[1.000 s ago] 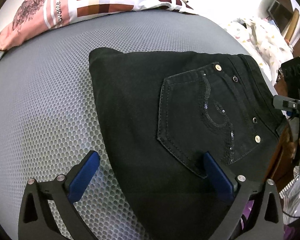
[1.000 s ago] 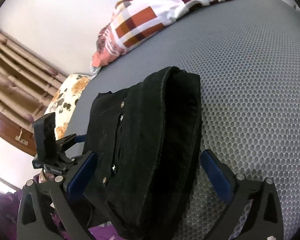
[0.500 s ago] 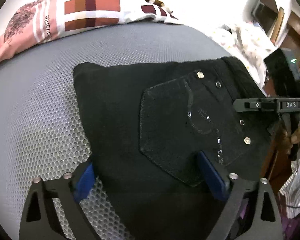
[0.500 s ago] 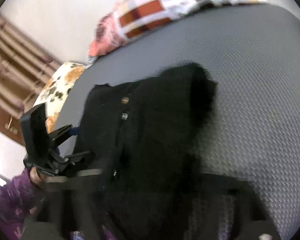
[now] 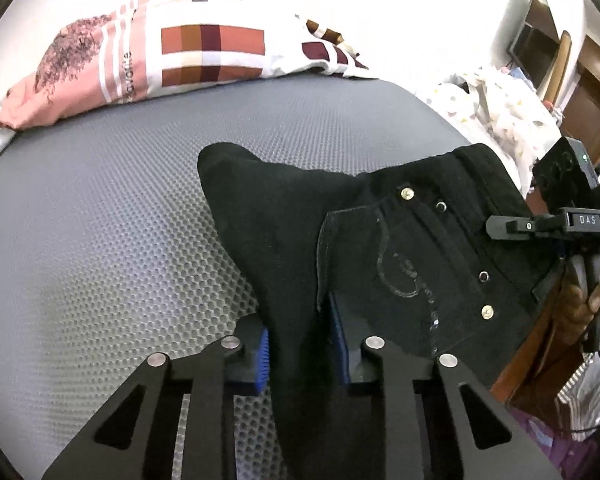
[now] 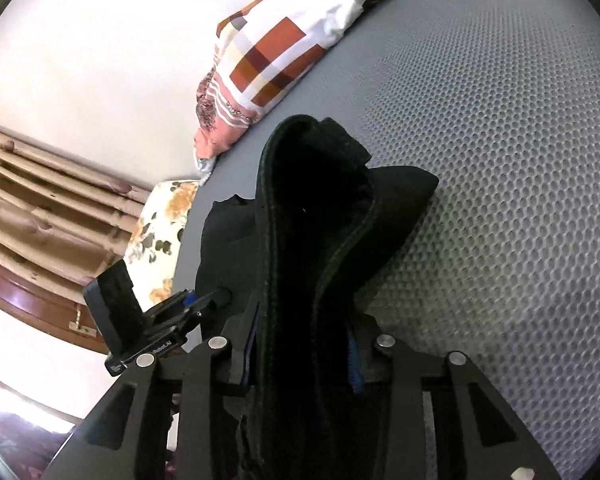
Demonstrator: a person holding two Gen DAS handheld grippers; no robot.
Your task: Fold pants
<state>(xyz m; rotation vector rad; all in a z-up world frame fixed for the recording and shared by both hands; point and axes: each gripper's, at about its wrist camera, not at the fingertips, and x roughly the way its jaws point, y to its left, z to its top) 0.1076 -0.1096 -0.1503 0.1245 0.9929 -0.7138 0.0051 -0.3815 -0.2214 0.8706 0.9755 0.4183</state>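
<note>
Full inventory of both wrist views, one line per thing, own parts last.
pants: 1, black, folded on the mattress, near edge bunched up between both grippers' fingers
mattress: 1, grey honeycomb mesh, under the pants
pillow: 1, pink and white with brown checks, far end of the mattress
spotted cloth: 1, white with pastel dots, right of the mattress
floral cushion: 1, white with orange flowers, left of the mattress
curtain: 1, beige, by the wall
left gripper: black, blue fingers, closing on the pants
right gripper: black, blue fingers, closing on the pants
hand: 1, on the right gripper's handle
</note>
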